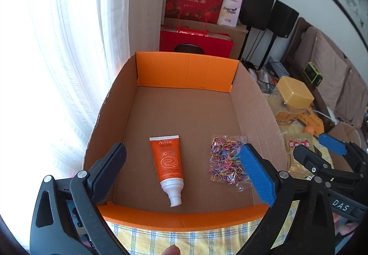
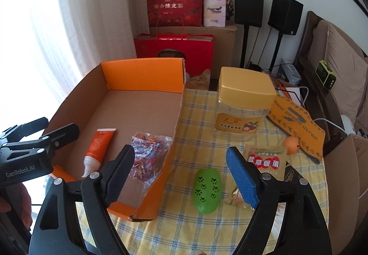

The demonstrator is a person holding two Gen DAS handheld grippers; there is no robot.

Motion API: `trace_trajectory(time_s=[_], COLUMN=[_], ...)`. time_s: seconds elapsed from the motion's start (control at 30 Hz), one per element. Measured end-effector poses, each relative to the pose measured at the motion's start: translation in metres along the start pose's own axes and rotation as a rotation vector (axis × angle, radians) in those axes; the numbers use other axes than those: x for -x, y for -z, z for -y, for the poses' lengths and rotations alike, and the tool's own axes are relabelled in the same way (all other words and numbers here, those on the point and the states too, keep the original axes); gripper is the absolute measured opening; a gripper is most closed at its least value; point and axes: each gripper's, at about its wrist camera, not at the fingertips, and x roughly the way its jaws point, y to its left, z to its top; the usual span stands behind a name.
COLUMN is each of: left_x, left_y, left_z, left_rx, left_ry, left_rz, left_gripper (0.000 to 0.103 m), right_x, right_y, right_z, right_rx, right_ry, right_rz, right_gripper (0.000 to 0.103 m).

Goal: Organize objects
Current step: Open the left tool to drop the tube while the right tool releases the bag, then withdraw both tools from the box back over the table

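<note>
While unheld — tube (image 1: pixel 169 164) below hand-held gripper (image 1: pixel 181 170).

The cardboard box (image 1: pixel 253 103) is matt brown corrugated paper inside, with end walls in a smooth orange finish; the sunscreen tube (image 1: pixel 168 160) in it is glossy orange plastic with a white plastic cap; beside it the bag of rubber bands (image 1: pixel 226 160) is thin clear crinkled film. The surface carries a woven tablecloth (image 2: pixel 197 112), yellow with blue checks, matt and slightly rough; the green case (image 2: pixel 207 190) is smooth shiny plastic with cut paw holes; the jar (image 2: pixel 241 114) is clear plastic with a satin gold lid; the sachet (image 2: pixel 264 160) looks like golden foil. The left gripper (image 1: pixel 181 172) and right gripper (image 2: pixel 180 176) are matt black plastic with metal rivets; the blue pads (image 1: pixel 257 176) are finely textured.
</note>
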Motion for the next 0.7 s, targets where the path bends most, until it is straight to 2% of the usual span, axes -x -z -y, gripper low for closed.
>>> trace_trajectory(time_s=[0.17,0.27,0.4,0.7], left_x=[0.006,0.006,0.003,0.005], left_y=[0.0,0.002,0.005,0.007], left_z=[0.008,0.016,0.029,0.059], left_rx=[0.0,-0.013,-0.023,-0.058], left_ry=[0.015,0.029,0.061,0.09], left_rz=[0.015,0.012,-0.013,-0.009], left_gripper=[0.102,0.103,0.103,0.103], right_x=[0.009,0.016,0.024,0.037], right_y=[0.001,0.002,0.004,0.013], right_z=[0.015,0.022,0.033,0.077], right_rx=[-0.031,-0.038,-0.045,-0.087], right_ry=[0.013,0.036,0.05,0.091], right_rz=[0.018,0.036,0.046,0.041], right_gripper=[0.092,0.102,0.102,0.102])
